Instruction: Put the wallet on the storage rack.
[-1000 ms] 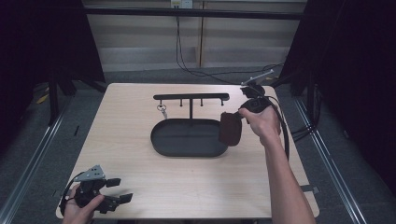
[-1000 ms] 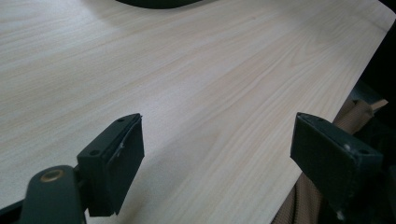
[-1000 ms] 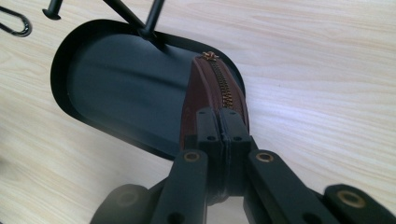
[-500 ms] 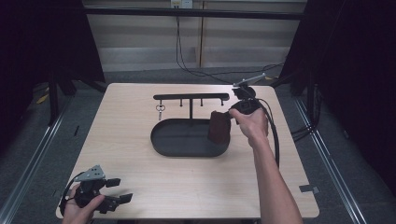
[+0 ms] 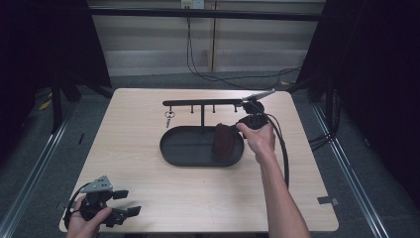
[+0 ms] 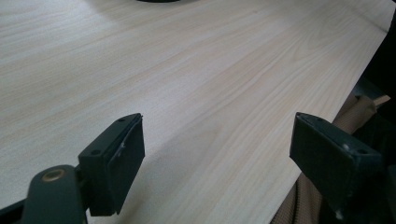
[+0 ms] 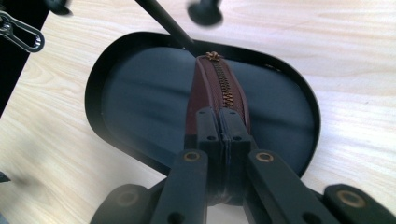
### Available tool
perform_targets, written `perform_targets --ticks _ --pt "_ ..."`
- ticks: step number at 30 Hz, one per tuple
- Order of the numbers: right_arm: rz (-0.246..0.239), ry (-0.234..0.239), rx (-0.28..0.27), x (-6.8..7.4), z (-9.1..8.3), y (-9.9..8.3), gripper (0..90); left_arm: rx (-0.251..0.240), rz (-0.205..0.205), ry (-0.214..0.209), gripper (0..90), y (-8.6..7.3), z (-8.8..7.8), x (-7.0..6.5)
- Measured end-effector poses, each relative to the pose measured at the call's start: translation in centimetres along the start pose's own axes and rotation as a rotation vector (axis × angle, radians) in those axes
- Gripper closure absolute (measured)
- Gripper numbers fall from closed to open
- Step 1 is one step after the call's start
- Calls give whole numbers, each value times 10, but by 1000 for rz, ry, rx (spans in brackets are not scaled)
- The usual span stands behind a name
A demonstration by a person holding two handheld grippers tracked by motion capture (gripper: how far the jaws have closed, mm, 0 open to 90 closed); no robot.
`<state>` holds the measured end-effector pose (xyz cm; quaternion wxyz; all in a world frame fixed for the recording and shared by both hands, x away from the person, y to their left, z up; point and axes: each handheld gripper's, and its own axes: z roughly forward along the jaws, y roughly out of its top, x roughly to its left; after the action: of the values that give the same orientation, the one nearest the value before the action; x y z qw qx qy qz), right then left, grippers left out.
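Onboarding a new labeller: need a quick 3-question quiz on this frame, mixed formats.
1. True or false: the right gripper has its jaws shut on the brown zip pouch.
2. Multiple choice: the pouch is over A) bare table, B) the black oval tray, C) the floor.
3. Fill in: a key ring hangs from the black ____ behind the tray.

Key: 1 true. 2 B. 3 rack. Extra: the left gripper, jaws apart, holds nothing near the table's front corner.
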<state>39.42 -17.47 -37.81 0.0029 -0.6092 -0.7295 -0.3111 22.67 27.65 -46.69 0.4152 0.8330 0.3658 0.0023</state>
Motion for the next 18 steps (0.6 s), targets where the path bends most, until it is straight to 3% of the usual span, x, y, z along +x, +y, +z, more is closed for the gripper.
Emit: perform_targets --ticks 7,18 --pt "27 24 -9 -10 9 -6 884 4 0 1 179 0 1 0" --pt "28 -23 -5 -21 16 -5 879 5 -3 0 179 0 1 0"
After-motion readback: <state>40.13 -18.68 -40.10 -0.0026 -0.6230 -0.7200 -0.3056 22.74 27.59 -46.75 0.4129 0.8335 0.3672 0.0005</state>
